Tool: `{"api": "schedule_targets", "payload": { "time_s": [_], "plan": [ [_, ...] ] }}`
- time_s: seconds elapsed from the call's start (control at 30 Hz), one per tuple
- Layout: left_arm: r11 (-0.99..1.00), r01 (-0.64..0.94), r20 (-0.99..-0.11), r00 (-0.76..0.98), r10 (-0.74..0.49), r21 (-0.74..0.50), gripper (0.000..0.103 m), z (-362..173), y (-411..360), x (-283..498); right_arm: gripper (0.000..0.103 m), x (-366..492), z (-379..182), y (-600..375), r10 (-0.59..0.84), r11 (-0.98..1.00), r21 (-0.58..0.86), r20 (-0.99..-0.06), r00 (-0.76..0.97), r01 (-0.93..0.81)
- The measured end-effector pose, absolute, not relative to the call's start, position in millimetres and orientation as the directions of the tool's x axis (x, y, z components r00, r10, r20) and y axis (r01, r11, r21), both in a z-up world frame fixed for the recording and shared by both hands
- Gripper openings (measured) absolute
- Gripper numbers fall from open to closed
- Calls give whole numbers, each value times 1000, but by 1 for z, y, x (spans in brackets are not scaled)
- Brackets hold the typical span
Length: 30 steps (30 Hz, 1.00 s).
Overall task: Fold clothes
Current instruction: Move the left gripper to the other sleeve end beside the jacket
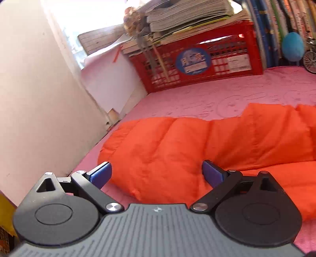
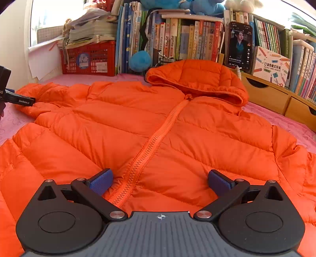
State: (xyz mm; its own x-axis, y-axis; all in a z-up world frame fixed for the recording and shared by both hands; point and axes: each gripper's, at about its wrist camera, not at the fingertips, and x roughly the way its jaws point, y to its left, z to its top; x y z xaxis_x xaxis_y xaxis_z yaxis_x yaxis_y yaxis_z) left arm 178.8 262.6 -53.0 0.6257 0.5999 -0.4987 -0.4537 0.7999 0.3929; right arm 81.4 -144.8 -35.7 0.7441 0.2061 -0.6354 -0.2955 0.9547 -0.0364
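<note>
Orange quilted nylon fills most of both views: a puffy hooded orange jacket (image 2: 158, 122) lies front-up and zipped on a pink patterned bedspread (image 2: 276, 116), its hood (image 2: 197, 79) toward the bookshelf and its left-hand sleeve (image 1: 158, 142) stretched out toward the cream wall (image 1: 39, 89). Behind the jacket stands a red plastic lattice crate (image 1: 197, 63) topped with a stack of papers and magazines (image 1: 187, 13), beside it a row of upright books (image 2: 177, 39) with a round blue plush ball (image 2: 140, 60) in front. Nothing lies on the jacket itself. The right wrist view alone shows the whole garment, the orange zipper (image 2: 150, 150), a phone with a lit screen (image 2: 240, 46) propped against the books, a white label-printer box (image 2: 271, 65) and wooden drawers (image 2: 276, 98); at its left edge the left gripper (image 2: 29, 101) reaches the sleeve end, though contact is hard to judge. The left wrist view shows that gripper (image 1: 157, 174) with its blue-padded jaws spread wide, just over the sleeve end, holding nothing. The right gripper (image 2: 160, 181) likewise stands wide apart and empty above the hem, astride the zipper. The jacket's right-hand sleeve is cut off at the frame edge, and the left view is blurred toward the shelf.
</note>
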Motion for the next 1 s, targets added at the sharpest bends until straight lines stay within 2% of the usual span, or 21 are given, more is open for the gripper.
{"api": "schedule_targets", "payload": {
  "time_s": [0.13, 0.17, 0.2, 0.23, 0.33, 0.47, 0.5, 0.63, 0.7, 0.8, 0.9, 1.0],
  "plan": [
    [724, -538, -485, 538, 690, 433, 99, -51, 292, 183, 103, 82, -35, -145, 207, 955, -34, -636, 743, -295],
    [711, -542, -478, 527, 703, 448, 89, -48, 288, 183, 103, 82, -35, -145, 207, 955, -34, -636, 743, -295],
    [724, -529, -464, 555, 690, 443, 73, -43, 279, 180, 103, 82, -36, -145, 207, 955, -33, -636, 743, -294],
    [752, -503, -444, 608, 658, 426, 72, -37, 267, 175, 103, 82, -35, -145, 207, 956, -32, -637, 743, -293],
    [900, -292, -422, 807, 414, 325, 74, -18, 213, 158, 103, 82, -36, -145, 206, 957, -28, -637, 742, -290],
    [968, 11, -455, 884, 108, 251, 77, -15, 136, 158, 103, 82, -36, -145, 206, 957, -27, -637, 743, -288],
    [967, 45, -462, 883, 79, 252, 77, -18, 125, 161, 103, 81, -36, -145, 206, 957, -27, -637, 743, -288],
    [950, 72, -495, 864, 93, 305, 78, -39, 107, 179, 103, 81, -36, -144, 204, 957, -29, -637, 744, -287],
    [940, 86, -510, 854, 101, 331, 92, -50, 97, 188, 103, 81, -36, -144, 203, 958, -30, -636, 744, -287],
    [965, 51, -544, 833, 101, 257, 103, -49, 136, 192, 103, 82, -36, -144, 204, 957, -30, -636, 744, -288],
    [973, -41, -564, 809, 166, 228, 103, -47, 179, 194, 103, 83, -36, -146, 207, 956, -27, -636, 743, -290],
    [989, -94, -594, 792, 145, 117, 103, -45, 225, 192, 103, 82, -37, -148, 213, 954, -26, -637, 741, -297]
  ]
}}
